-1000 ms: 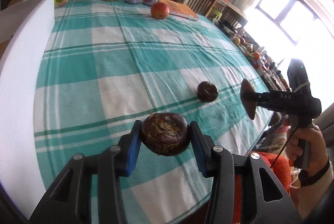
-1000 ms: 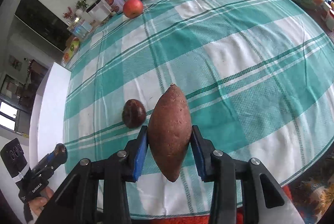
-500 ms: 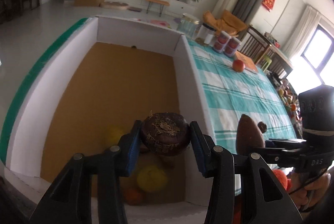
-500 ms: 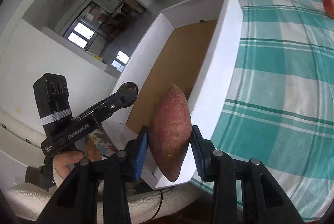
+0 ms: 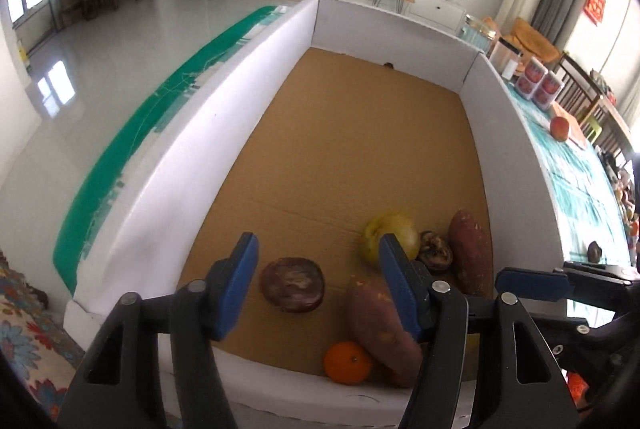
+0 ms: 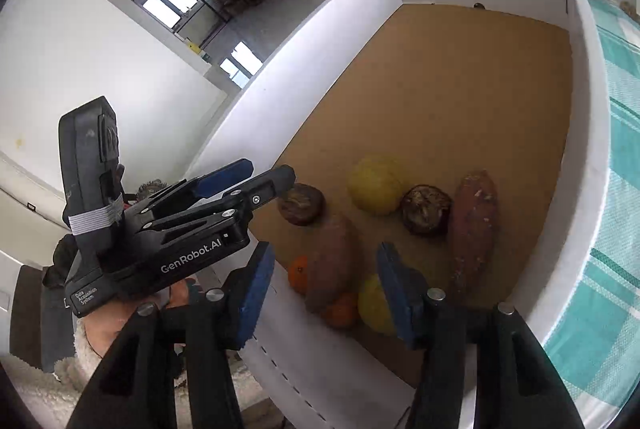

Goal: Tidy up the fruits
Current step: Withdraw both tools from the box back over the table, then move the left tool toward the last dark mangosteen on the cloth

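**Both grippers empty over the box — risks are in the pull-back and the crowded corner**

I have the left gripper (image 5: 318, 283) and the right gripper (image 6: 326, 287) both spread wide with nothing between the pads, hanging over the near end of the white box (image 5: 224, 117). All the fruit so far sits on the box's brown floor at that near end: a dark round fruit (image 5: 292, 284) directly below my left gripper, a sweet potato (image 5: 380, 321) beside it, an orange (image 5: 347, 363) against the near wall, a yellow fruit (image 5: 390, 235), a second dark fruit (image 6: 426, 209) and a second sweet potato (image 6: 472, 229) toward the wall on the tablecloth side.

My worries:
- The pile is tight. Another piece dropped into it could knock the orange or roll a round fruit toward the box's empty far end.
- The two grippers are close together here; swinging out at once, I judge they could clip each other or the near wall.
- Outside the box, on the tablecloth (image 5: 576, 169), an apple (image 5: 559, 128) and a small dark fruit (image 5: 594, 251) are left; round things may roll when nudged.
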A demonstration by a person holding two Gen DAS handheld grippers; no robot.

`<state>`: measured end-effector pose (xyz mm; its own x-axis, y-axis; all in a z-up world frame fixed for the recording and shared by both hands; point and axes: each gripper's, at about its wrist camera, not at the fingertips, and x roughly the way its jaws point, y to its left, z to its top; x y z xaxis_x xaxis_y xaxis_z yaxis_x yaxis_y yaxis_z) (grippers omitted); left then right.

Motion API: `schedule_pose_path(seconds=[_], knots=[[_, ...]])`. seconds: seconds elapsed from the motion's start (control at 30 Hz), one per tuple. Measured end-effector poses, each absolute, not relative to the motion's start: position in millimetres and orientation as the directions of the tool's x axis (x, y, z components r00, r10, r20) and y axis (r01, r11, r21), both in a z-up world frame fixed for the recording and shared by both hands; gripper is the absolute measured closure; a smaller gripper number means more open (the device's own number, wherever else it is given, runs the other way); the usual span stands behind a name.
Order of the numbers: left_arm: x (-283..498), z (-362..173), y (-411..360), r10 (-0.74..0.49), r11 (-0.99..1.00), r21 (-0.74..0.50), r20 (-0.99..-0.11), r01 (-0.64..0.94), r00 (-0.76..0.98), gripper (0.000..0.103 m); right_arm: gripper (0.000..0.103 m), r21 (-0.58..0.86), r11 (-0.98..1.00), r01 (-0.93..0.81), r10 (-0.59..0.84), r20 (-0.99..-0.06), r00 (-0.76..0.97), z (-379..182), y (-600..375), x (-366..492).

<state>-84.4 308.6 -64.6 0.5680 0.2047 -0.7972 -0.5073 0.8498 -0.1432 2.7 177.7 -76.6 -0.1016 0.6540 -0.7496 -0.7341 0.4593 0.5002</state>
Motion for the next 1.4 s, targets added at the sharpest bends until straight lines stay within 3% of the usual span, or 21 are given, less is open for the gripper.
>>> schedule_pose_path(seconds=[0.2,0.4,0.57,0.77,0.9,1.13,1.4], knots=[[-65,-29,257,0.112,0.912,-0.207,-0.706,-0.355,0.7,0.025,0.027,0.317,0.559,-0.766,0.694,-0.685,0.223,-49,73,12],[-31,-11,140,-0.163,0.968,-0.25,-0.648,-0.005,0.744,0.02,0.026,0.187,0.828,-0.529,0.496,-0.683,0.536,-68,-64,44],[4,-25,45,-0.334,0.941,-0.271,-0.666,0.201,0.667,0.019,0.026,0.077,0.949,-0.307,0.278,-0.666,0.692,-65,-155,67],[47,-71,-17,-0.247,0.968,-0.16,-0.732,0.191,0.635,0.019,0.022,-0.038,0.991,-0.124,0.069,-0.655,0.753,-77,-236,76],[75,-104,-23,-0.138,0.988,-0.065,-0.765,0.138,0.629,0.019,0.022,0.159,0.986,-0.048,0.142,-0.66,0.737,-84,-283,82],[103,-139,-33,-0.057,0.993,0.018,-0.792,0.116,0.607,0.018,0.022,0.121,0.991,0.06,0.032,-0.641,0.767,-86,-316,81],[106,-141,-33,-0.062,0.994,0.004,-0.789,0.106,0.611,0.013,0.021,0.239,0.966,0.099,0.094,-0.681,0.726,-103,-341,87]])
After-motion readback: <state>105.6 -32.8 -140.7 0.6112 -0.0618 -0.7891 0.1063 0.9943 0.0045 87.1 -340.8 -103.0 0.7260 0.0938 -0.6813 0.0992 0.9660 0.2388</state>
